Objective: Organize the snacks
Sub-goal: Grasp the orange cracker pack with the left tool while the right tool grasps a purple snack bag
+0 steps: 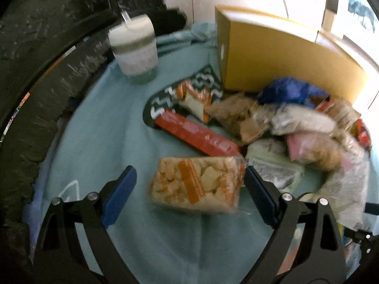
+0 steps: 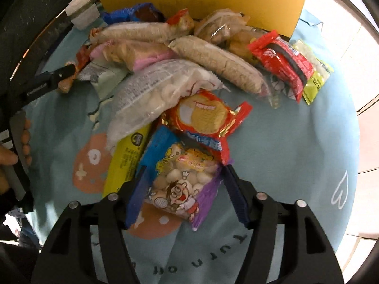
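Between the blue pads of our left gripper (image 1: 189, 195), left wrist view: a clear rice-cracker pack (image 1: 197, 184) w/ orange strips, lying flat on the teal cloth (image 1: 99, 127). Fingers spread wide; the right pad looks to touch the pack's edge, the left pad stands apart from it. Just beyond lies a red bar (image 1: 197, 136), angled, its far end on a dark patterned pack (image 1: 163, 99). Right of that, a blurred heap of wrapped snacks (image 1: 296, 127). Yellow cardboard box (image 1: 279, 61) stands behind the heap; a lidded cup w/ straw (image 1: 135, 49) sits at far left of the cloth.

Right wrist view: our right gripper (image 2: 181, 195) has a cartoon-print bag of white round snacks (image 2: 182, 179) between its pads, both pads against the bag's sides, so it's pinched. Touching the bag's far end, a red biscuit pack (image 2: 206, 120); beside it on the left, a yellow-green bar (image 2: 128, 158). Long clear sleeve of white puffs (image 2: 154, 90) runs diagonally above. Farther back, two tan roll packs, a red pack (image 2: 281, 64) & a lime sachet (image 2: 315, 75) at right. Same yellow box along the top edge. Other gripper's dark finger shows at left.
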The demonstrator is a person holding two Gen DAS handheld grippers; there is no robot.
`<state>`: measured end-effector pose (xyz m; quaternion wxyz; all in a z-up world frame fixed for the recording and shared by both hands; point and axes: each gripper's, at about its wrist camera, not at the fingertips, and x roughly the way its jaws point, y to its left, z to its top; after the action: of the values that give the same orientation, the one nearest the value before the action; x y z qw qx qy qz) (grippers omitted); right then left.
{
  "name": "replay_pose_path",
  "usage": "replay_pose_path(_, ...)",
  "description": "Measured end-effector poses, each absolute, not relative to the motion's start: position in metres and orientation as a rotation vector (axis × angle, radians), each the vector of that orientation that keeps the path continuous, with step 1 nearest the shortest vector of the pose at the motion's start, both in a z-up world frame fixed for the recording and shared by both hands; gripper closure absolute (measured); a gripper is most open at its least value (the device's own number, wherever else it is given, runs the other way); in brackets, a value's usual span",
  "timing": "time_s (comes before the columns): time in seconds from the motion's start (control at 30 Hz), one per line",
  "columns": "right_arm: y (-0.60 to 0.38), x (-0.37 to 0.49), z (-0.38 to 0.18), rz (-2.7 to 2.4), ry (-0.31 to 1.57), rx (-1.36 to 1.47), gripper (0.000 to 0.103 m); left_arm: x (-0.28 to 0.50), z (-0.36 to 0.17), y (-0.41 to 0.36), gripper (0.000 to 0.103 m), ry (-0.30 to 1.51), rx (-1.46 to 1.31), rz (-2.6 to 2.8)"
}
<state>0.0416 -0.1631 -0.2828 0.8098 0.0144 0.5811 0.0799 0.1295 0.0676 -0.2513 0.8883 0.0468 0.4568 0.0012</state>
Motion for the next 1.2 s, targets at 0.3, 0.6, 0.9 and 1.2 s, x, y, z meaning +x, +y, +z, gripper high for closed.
replay_pose_path(0.3,-0.145,0.039,-0.284,0.224,1.204,-0.055,0.061,0.119,-0.264,0.066,0.023,0.917,0.135,-0.054)
replay_pose_path(0.6,-0.160,0.028,-0.281,0.227,1.239,-0.008,0.038,0.107,-0.263,0.064,0.024,0.912,0.134,-0.056)
replay_pose_path(0.9,-0.146,0.031,-0.291,0.175,1.210,-0.105,0.022,0.112,-0.266,0.060,0.022,0.908,0.162,-0.044)
replay_pose_path(1.2,-0.136,0.019,-0.274,0.312,1.168,-0.139,0.082,0.101,-0.262,0.057,0.025,0.876,0.176,-0.085)
